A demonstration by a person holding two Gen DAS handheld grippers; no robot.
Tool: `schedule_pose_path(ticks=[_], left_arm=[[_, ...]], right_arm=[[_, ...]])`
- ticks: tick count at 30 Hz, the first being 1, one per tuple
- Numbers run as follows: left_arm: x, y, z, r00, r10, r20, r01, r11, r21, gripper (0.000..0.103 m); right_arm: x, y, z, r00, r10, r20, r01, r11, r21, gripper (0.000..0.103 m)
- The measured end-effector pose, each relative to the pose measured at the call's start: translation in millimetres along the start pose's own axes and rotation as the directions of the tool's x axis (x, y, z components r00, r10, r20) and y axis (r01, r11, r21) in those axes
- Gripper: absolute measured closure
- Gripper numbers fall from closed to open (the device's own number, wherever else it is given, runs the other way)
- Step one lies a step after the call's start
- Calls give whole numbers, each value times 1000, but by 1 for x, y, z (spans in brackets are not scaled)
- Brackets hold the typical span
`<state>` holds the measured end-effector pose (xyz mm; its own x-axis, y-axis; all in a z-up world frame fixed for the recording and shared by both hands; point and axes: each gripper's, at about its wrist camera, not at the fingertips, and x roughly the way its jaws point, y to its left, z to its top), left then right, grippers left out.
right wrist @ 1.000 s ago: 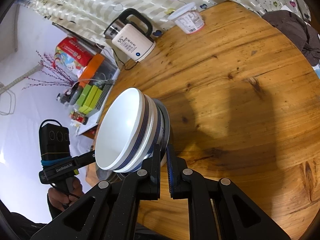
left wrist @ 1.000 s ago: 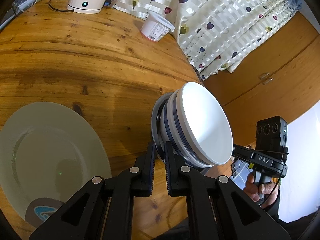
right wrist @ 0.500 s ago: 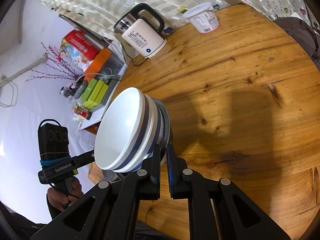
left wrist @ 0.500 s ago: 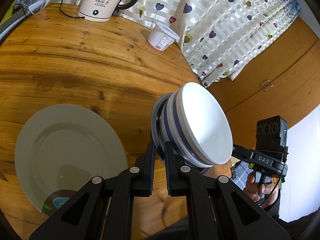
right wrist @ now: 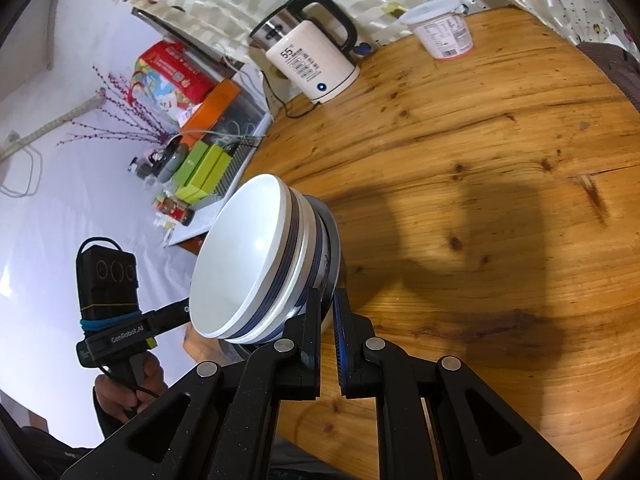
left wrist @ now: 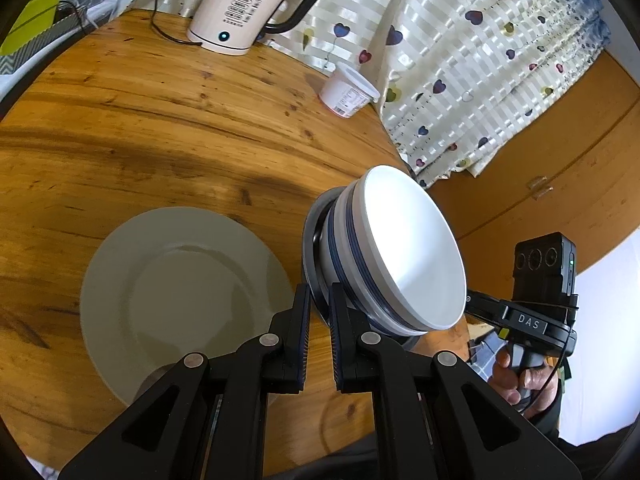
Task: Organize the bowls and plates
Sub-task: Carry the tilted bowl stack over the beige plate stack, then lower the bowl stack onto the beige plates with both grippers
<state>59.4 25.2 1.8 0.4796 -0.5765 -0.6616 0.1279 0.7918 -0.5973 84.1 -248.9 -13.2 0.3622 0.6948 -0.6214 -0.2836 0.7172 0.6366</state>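
My left gripper (left wrist: 319, 304) and my right gripper (right wrist: 327, 307) each pinch, jaws drawn narrow, one side of the dark rim of a grey plate (left wrist: 310, 240) that carries a stack of bowls (left wrist: 404, 248), held above the near edge of the round wooden table (left wrist: 168, 120). The stack rides tilted in both views. The bowls are white and glossy inside, their outer walls ringed with dark blue bands; I count at least two nested rims. Seen from my right side, the same stack of bowls (right wrist: 256, 260) sits on the plate rim (right wrist: 334, 248), with a hand (right wrist: 124, 388) gripping the left tool's handle beyond it. Just beside the stack, a pale, plain dinner plate (left wrist: 184, 292) lies flat on the wood. Farther off stand a white lidded tub (left wrist: 348, 90) and a cream electric kettle (left wrist: 244, 8) against a heart-print curtain (left wrist: 480, 60).
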Motion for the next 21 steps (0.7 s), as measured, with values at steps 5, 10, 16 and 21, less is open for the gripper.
schedule_pose_path(ticks=[5,10,16,21], left_arm=[[-8,9,-2,1000,14,13,-14,1000,-17,95],[-15,18,-3,999,27,25,-26,999,-33,95],[-28,35,-7,998,47,42,-45,997,-62,95],[-35,45,-10,997,63,51,-58,995,-84,95]], right_arm=[[10,7,3,1000,5,-17,-5,1000,-12,94],[21,15,4,999,13,-37,-14,1000,-26,94],[37,27,4,998,23,-65,-26,999,-44,94],[49,38,5,996,31,-88,-36,998,-58,94]])
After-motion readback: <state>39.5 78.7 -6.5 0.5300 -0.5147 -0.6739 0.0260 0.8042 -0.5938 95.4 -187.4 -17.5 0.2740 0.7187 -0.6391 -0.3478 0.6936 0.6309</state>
